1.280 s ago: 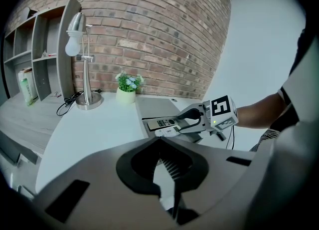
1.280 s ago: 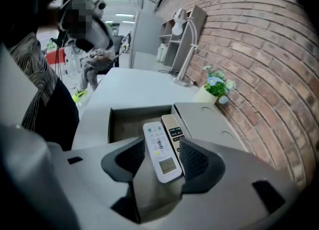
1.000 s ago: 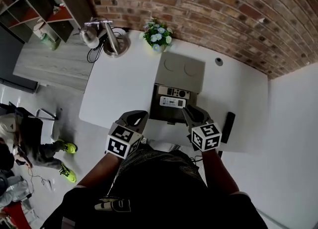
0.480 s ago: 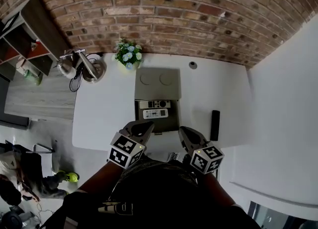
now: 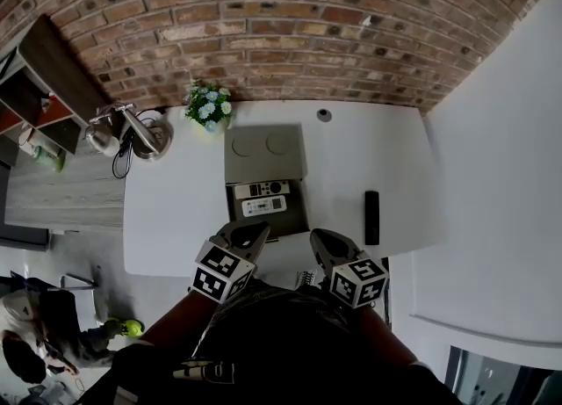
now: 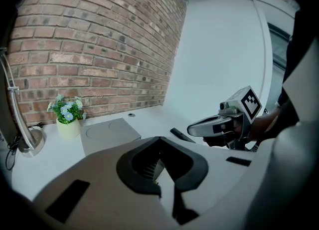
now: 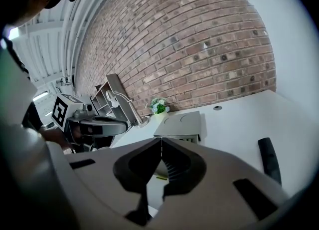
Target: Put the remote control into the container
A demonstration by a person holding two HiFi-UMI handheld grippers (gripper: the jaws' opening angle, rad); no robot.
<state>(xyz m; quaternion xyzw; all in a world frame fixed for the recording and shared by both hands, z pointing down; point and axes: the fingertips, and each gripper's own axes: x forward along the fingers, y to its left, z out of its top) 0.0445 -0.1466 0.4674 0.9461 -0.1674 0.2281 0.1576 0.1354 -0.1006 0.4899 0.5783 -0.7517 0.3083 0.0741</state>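
A grey container [image 5: 297, 210] stands open on the white table [image 5: 176, 210], its lid [image 5: 266, 153] folded back. Two light remote controls [image 5: 262, 190] [image 5: 263, 206] lie inside it. A black remote control [image 5: 371, 216] lies on the table to the container's right, also in the right gripper view [image 7: 269, 160] and the left gripper view [image 6: 182, 135]. My left gripper [image 5: 255, 232] and right gripper [image 5: 318, 238] hover at the table's front edge, both shut and empty. Each sees the other: the right gripper [image 6: 219, 124], the left gripper [image 7: 97, 124].
A pot of flowers [image 5: 207, 106] and a desk lamp [image 5: 140, 131] stand at the table's back left, below a brick wall. A small round cap [image 5: 325, 114] sits in the tabletop at the back. Shelves [image 5: 44, 87] stand to the left.
Both grippers have drawn back from the container's front toward my body. The view has shifted, so the table sits lower left in the frame.
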